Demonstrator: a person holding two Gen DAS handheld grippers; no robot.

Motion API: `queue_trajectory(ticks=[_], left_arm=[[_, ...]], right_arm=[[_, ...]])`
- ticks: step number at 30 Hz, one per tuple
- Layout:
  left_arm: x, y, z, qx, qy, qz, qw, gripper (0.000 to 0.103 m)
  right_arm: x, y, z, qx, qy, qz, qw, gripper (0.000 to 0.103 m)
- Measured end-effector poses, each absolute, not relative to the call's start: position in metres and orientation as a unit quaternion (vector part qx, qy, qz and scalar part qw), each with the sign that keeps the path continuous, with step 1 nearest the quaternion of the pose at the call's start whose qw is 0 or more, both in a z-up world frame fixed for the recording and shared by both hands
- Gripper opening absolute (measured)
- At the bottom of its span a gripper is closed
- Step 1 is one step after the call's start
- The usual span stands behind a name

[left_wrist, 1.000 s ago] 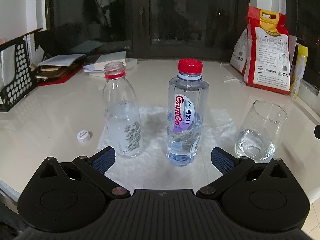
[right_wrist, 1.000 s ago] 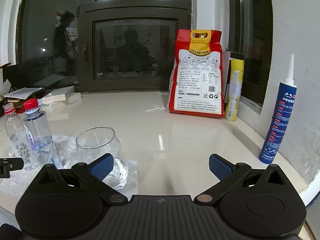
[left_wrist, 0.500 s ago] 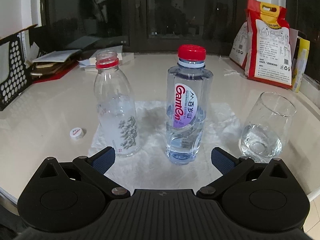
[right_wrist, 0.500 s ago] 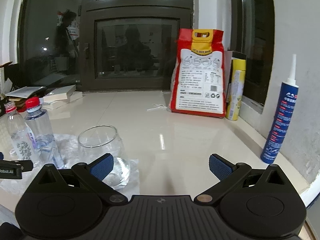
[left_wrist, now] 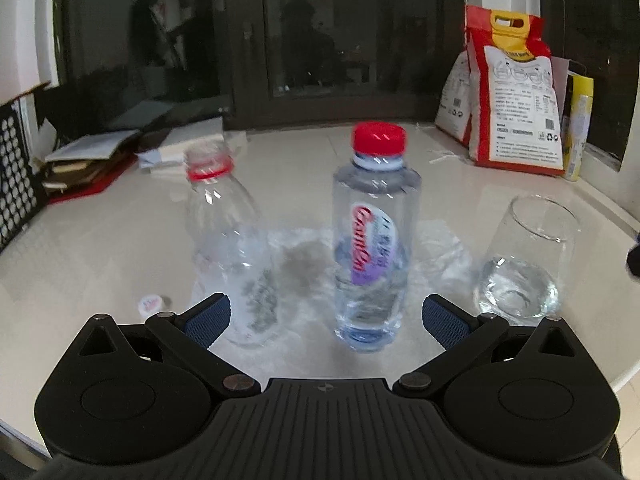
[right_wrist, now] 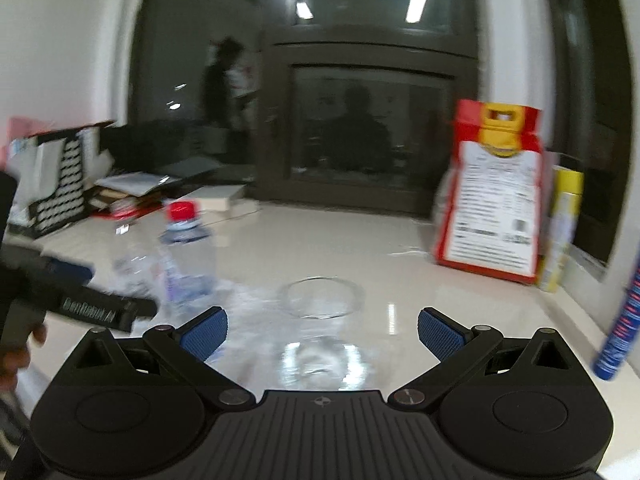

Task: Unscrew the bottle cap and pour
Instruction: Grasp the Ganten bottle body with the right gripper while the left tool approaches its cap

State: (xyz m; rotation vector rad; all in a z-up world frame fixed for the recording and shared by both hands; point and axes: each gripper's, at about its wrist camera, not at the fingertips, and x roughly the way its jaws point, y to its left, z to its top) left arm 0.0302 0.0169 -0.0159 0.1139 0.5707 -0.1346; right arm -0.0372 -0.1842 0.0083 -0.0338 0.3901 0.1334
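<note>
The left gripper (left_wrist: 325, 318) is seen spread wide, with nothing between its blue pads (left_wrist: 208, 319). Just beyond it, at the centre of the left wrist view, the capped Ganten water bottle (left_wrist: 372, 248) stands upright on the pale bench (left_wrist: 100, 240), its red cap (left_wrist: 378, 139) seated on the neck. To the left of it an uncapped clear bottle (left_wrist: 232, 248) with a red neck ring is seen upright, both bottles resting on a crumpled white sheet (left_wrist: 304, 256). A small white cap (left_wrist: 149, 304) lies on the bench at the lower left, apart from the bottles. At the right of the frame a stemless glass (left_wrist: 524, 258) holds a little water. A red and white bag (left_wrist: 516, 120) stands at the upper right, and stacked books (left_wrist: 92, 160) lie at the left.

The right gripper (right_wrist: 322, 332) is likewise shown spread and empty. In its blurred view the glass (right_wrist: 320, 320) sits directly ahead between the pads, the capped bottle (right_wrist: 182, 256) is placed at the left centre, and a blue sealant tube (right_wrist: 622, 320) appears at the right edge. At the far left edge, part of a hand (right_wrist: 16, 348) is seen on the other gripper's handle.
</note>
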Motion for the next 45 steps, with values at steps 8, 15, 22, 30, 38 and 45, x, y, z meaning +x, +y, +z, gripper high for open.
queue_trajectory(ticks=[8,15,22,30,38,45], left_arm=[[0.029,0.050,0.010,0.064,0.266,-0.068,0.959,0.103],[0.022,0.065,0.028,0.074,0.250,-0.086,0.961,0.103],[0.029,0.070,0.034,0.066,0.255,-0.112,0.958,0.103],[0.031,0.069,0.033,0.072,0.255,-0.117,0.957,0.103],[0.032,0.073,0.032,0.071,0.256,-0.114,0.957,0.103],[0.033,0.068,0.031,0.072,0.253,-0.122,0.957,0.103]], right_arm=[[-0.021,-0.135,-0.006,-0.050,0.200,0.160,0.965,0.099],[-0.008,-0.086,-0.003,-0.061,0.206,0.193,0.958,0.095],[0.008,-0.085,-0.009,-0.050,0.224,0.190,0.955,0.087],[0.015,-0.084,-0.009,-0.048,0.238,0.181,0.953,0.086],[0.021,-0.082,-0.013,-0.050,0.249,0.173,0.952,0.086],[0.015,-0.079,-0.014,-0.063,0.245,0.167,0.953,0.085]])
